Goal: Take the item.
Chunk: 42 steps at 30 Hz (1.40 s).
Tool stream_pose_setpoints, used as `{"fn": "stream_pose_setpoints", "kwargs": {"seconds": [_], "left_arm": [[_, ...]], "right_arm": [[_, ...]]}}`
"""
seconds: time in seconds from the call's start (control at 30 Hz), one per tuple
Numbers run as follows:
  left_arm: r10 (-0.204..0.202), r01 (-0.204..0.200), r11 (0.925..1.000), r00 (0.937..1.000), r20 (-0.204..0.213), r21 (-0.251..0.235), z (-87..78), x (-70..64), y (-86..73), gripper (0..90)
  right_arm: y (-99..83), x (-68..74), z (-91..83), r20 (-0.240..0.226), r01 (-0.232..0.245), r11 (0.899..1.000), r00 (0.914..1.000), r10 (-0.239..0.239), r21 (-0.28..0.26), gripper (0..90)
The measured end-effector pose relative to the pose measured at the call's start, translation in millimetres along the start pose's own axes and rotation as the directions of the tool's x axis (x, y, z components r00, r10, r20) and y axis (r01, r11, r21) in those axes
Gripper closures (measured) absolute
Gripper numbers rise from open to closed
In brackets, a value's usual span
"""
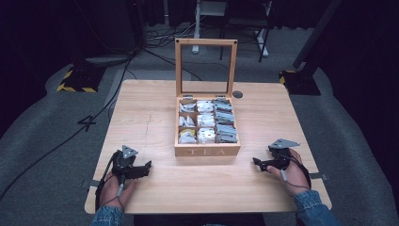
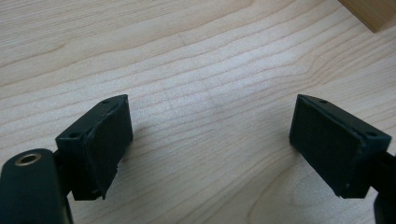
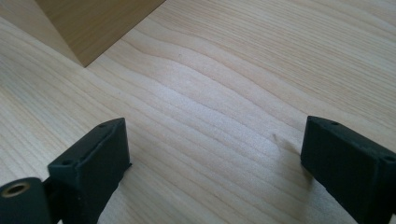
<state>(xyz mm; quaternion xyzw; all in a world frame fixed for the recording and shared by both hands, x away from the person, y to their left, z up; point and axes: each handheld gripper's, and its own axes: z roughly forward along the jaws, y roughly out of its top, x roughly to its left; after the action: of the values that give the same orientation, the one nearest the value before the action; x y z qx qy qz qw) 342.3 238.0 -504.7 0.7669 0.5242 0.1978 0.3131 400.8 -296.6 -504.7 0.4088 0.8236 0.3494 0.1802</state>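
— Where are we resting the tools?
— We're holding the left tool [image 1: 147, 165] and the right tool [image 1: 256, 162] low over the worktop [image 1: 141, 117], jaws standing apart and gripping nothing.
— And the tea box [image 1: 207, 149]?
— It's sitting between them, nearer the far edge (lid [image 1: 205, 43] standing upright), with tea bags [image 1: 206, 120] filling its compartments.

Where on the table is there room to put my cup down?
Bare wood lies left of the tea box, out to the table edge, and right of it too. There is also a strip between the left gripper and right gripper. Inside the box it is crowded with tea bags.
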Motion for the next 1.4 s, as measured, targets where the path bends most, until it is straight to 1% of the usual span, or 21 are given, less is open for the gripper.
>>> {"fn": "stream_pose_setpoints", "kwargs": {"seconds": [0.47, 0.6, 0.63, 0.7, 0.8, 0.83, 0.87, 0.97, 1.07, 1.23, 1.4], "left_arm": [[-0.003, 0.003, 1.0000, 1.0000, 0.001, -0.001, 0.1, -0.2, 0.0, 13.6], [-0.001, 0.001, 1.0000, 1.0000, 0.000, -0.001, 0.1, -0.1, 0.0, 13.6], [-0.001, 0.001, 1.0000, 1.0000, 0.000, 0.000, 0.0, -0.1, 0.0, 13.6], [-0.001, 0.001, 1.0000, 1.0000, 0.000, 0.000, 0.1, -0.1, 0.0, 13.6], [-0.001, 0.001, 1.0000, 1.0000, 0.000, 0.000, 0.0, -0.1, 0.0, 13.6], [-0.001, 0.001, 1.0000, 1.0000, 0.000, 0.000, 0.0, 0.0, 0.0, 13.6], [-0.001, 0.001, 1.0000, 1.0000, 0.000, 0.000, 0.0, 0.0, 0.0, 13.6], [-0.001, 0.001, 1.0000, 1.0000, 0.000, 0.000, 0.0, -0.1, 0.0, 13.6], [-0.001, 0.001, 1.0000, 1.0000, 0.000, 0.000, 0.0, -0.1, 0.0, 13.6], [0.000, 0.000, 1.0000, 1.0000, 0.000, 0.000, 0.0, 0.0, 0.0, 13.6], [-0.001, 0.001, 1.0000, 1.0000, 0.000, -0.001, 0.1, -0.1, 0.0, 13.6]], "right_arm": [[0.4, 1.0, 0.6, 0.006, -0.008, 1.000, 1.0000, 0.008, 0.001, 7.4], [1.6, 2.0, 1.7, 0.012, -0.019, 1.000, 0.9997, 0.019, 0.003, 6.9], [1.9, 1.7, 1.9, 0.013, -0.024, 1.000, 0.9996, 0.024, 0.001, 8.3], [2.5, -0.1, 1.6, 0.019, -0.027, 1.000, 0.9995, 0.027, -0.015, 16.7], [3.0, -2.4, 1.1, 0.017, -0.027, 0.999, 0.9995, 0.027, -0.017, 18.5], [3.8, -4.4, -0.5, 0.022, -0.017, 1.000, 0.9996, 0.017, -0.011, 18.5], [3.8, -4.4, -0.5, 0.022, -0.017, 1.000, 0.9996, 0.017, -0.011, 18.5], [8.3, -5.7, -6.2, 0.023, -0.011, 1.000, 0.9997, 0.011, -0.030, 18.7], [14.5, -4.9, -12.2, 0.014, -0.007, 0.999, 0.9999, 0.008, -0.048, 18.9], [27.8, -1.2, -23.1, -0.001, -0.009, 0.996, 1.0000, 0.009, -0.088, 21.2], [36.1, 1.1, -28.8, -0.007, -0.009, 0.993, 0.9999, 0.008, -0.115, 22.7]]}}
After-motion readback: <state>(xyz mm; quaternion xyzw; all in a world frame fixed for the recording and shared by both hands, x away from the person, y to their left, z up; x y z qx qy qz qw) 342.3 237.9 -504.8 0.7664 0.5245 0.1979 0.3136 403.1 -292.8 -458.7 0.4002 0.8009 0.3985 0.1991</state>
